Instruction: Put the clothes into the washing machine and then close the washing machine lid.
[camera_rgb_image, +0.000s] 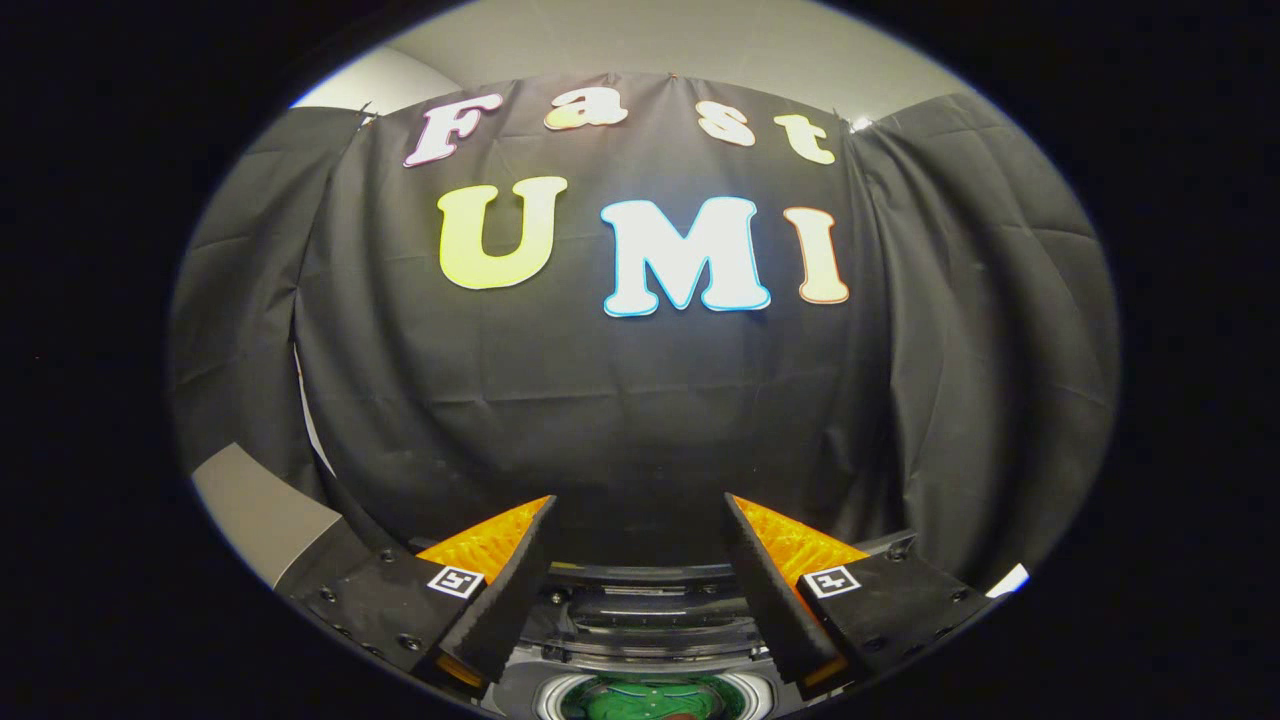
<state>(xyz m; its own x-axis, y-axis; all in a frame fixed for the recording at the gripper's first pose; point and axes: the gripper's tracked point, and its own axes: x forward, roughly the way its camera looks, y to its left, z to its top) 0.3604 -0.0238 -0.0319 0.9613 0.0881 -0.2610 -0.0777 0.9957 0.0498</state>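
Gripper: the gripper (640, 520) is spread wide and holds nothing; the gap between its two fingers (510, 590) is bare, with dark cloth behind it.

Aim: it points level at the black cloth wall (640, 420), so the work lies below its line of sight, not ahead of it.

Washing machine: the washing machine (650, 620) sits low between and under the fingers, as curved dark and glossy bands that look like the rim of the raised lid or the top panel. I cannot tell which.

Drum opening: a pale round ring (545, 695) shows at the bottom, just beneath the fingers.

Clothes: something green with a reddish patch (650, 700) lies inside that ring. It is probably clothing already in the drum, though so little of it shows that this is a guess.

Step in hand: judging from the empty gripper above an open machine, either more clothes are to be fetched or the lid is to be shut.

How to do it well: tilt the gripper down first, so the lid edge and the drum come fully into sight before any move is made.

For the lid: take its free edge squarely between both fingers, or push on it from behind, and lower it along its hinge arc.

Risk: a sleeve or hem over the ring would stop the lid from seating, so check the rim.

Surroundings: a grey panel (265, 510) stands off beyond the left finger, well apart from the machine.
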